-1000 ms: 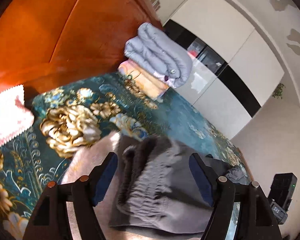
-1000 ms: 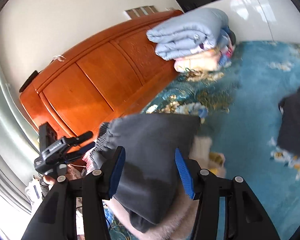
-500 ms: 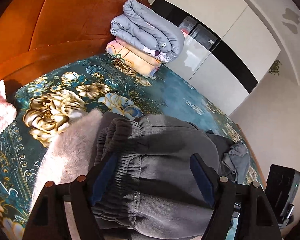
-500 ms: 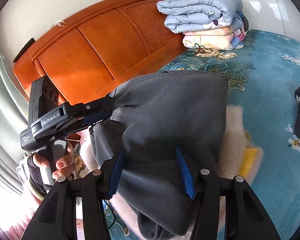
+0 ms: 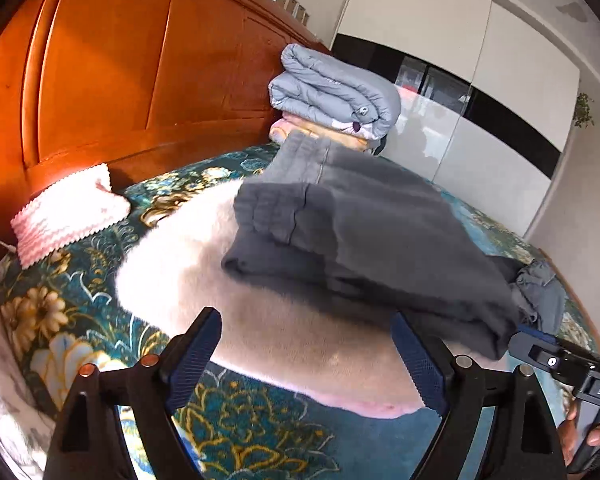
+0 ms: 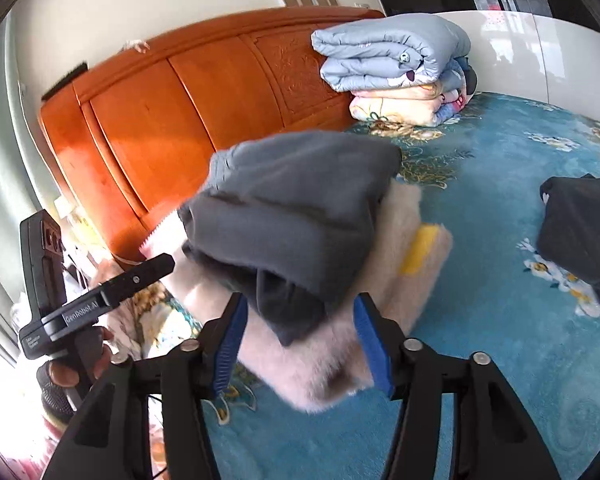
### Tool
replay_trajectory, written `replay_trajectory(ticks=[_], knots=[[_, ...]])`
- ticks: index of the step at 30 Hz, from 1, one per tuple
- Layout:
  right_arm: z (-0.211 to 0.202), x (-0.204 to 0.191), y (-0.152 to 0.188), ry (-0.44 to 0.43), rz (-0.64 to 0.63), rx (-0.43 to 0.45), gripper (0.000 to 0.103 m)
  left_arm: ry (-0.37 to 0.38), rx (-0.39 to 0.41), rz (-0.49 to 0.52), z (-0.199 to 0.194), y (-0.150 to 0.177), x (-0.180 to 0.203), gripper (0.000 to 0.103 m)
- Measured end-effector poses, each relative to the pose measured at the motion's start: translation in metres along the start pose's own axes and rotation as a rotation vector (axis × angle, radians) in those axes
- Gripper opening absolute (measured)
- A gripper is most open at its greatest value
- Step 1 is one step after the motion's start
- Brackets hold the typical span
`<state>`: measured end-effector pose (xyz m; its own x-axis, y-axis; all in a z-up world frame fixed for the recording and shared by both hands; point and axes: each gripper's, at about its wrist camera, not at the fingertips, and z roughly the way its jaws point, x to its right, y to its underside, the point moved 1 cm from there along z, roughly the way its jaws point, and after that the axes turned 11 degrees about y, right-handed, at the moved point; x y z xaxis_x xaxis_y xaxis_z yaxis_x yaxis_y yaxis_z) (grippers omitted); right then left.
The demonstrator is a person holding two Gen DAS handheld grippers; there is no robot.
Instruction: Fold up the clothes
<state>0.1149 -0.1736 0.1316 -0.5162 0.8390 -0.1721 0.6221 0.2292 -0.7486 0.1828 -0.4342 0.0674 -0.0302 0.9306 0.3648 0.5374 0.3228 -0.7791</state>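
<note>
The folded grey pants (image 5: 364, 236) now lie on top of a fluffy pink top (image 5: 260, 320), and both sit on the bed (image 5: 260, 440) with the big flowers. This looks like the putting-down step — the pants are stacked and being let go.

The left claw (image 5: 320, 360) is opening wide, with nothing between its blue pads; it sits just in front of the pile, over the pink top. The right claw (image 6: 300, 340) is opening too. A corner of the pants lies between its pads, but the pads do not seem to press on it.

Next, I think, both claws should back off from the pile without dragging that corner along. Then they can go for more clothes — a dark piece (image 6: 580, 240) lies well apart, further along the bed, not folded yet.
</note>
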Motion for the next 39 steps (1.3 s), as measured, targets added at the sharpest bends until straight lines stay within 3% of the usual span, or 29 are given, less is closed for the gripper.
replay_trajectory(ticks=[2,5,7,9,15,18,26,39], knots=[[0.004,-0.003,0.004,0.055,-0.027,-0.02,0.073,-0.029,-0.015,0.014,0.006,0.009,0.006,0.09],[0.013,-0.005,0.003,0.123,-0.051,-0.039,0.073,-0.042,-0.009,0.015,0.008,0.019,0.013,0.103],[0.013,-0.006,0.005,0.132,-0.057,-0.039,0.078,-0.036,-0.002,0.023,0.007,0.023,0.019,0.103],[0.012,-0.009,0.007,0.137,-0.071,-0.031,0.091,-0.044,0.001,0.034,0.006,0.026,0.024,0.103],[0.012,-0.017,0.012,0.161,-0.1,-0.033,0.094,-0.068,0.011,0.063,0.003,0.032,0.033,0.103],[0.011,-0.019,0.014,0.174,-0.104,-0.03,0.103,-0.072,0.014,0.069,0.003,0.036,0.036,0.103],[0.008,-0.023,0.016,0.197,-0.112,-0.017,0.103,-0.119,0.023,0.072,-0.001,0.039,0.038,0.103],[0.004,-0.026,0.02,0.201,-0.117,-0.018,0.103,-0.111,0.037,0.061,-0.007,0.04,0.038,0.103]])
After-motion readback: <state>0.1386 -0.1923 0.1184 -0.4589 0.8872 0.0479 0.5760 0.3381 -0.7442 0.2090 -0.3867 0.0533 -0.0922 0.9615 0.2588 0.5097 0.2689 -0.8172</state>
